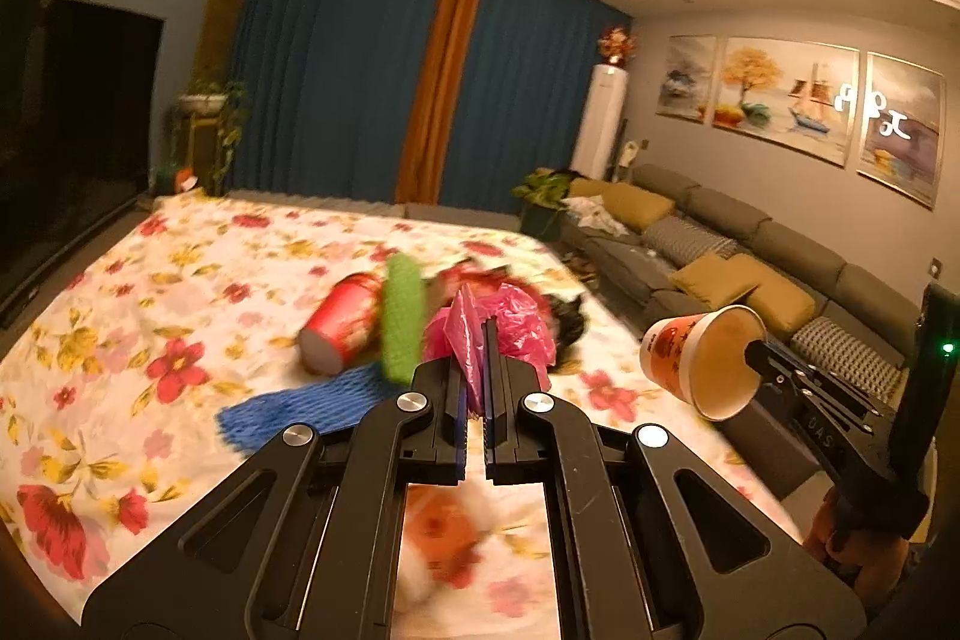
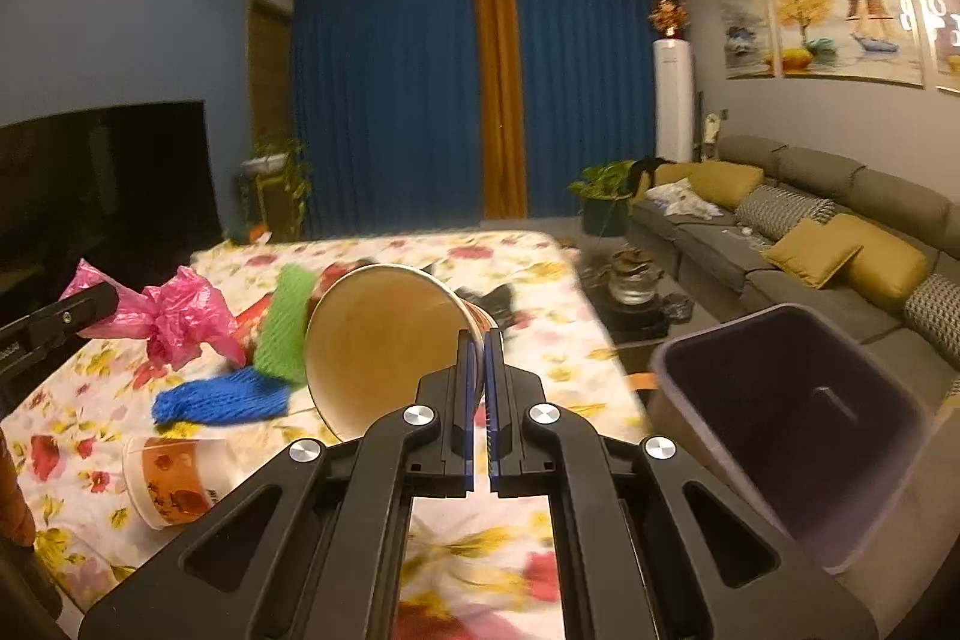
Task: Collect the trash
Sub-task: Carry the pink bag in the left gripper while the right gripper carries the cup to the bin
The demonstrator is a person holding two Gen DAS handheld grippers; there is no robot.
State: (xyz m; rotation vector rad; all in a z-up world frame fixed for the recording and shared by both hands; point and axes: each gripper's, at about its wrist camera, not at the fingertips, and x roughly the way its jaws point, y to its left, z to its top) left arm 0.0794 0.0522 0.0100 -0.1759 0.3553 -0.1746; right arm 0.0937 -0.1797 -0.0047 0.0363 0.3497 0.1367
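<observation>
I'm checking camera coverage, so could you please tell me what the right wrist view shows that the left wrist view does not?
Only the right wrist view shows the dark trash bin beside the table and a second printed cup lying on the floral cloth.

Only the left wrist view shows the red cup on its side.

Both show the pink plastic bag in the left tongs, the paper cup pinched by the right tongs, and the green and blue foam nets.

Right gripper (image 2: 478,358) clamped on rim of paper cup (image 2: 384,340), cup on its side, mouth facing camera. Left gripper (image 2: 90,307) at left edge pinches pink plastic bag (image 2: 180,319). On flowered tablecloth (image 2: 540,292): green mesh sleeve (image 2: 282,334), blue mesh sleeve (image 2: 222,400), second cup (image 2: 174,478) lying sideways. Dark bin (image 2: 798,418) beside table, right.
</observation>
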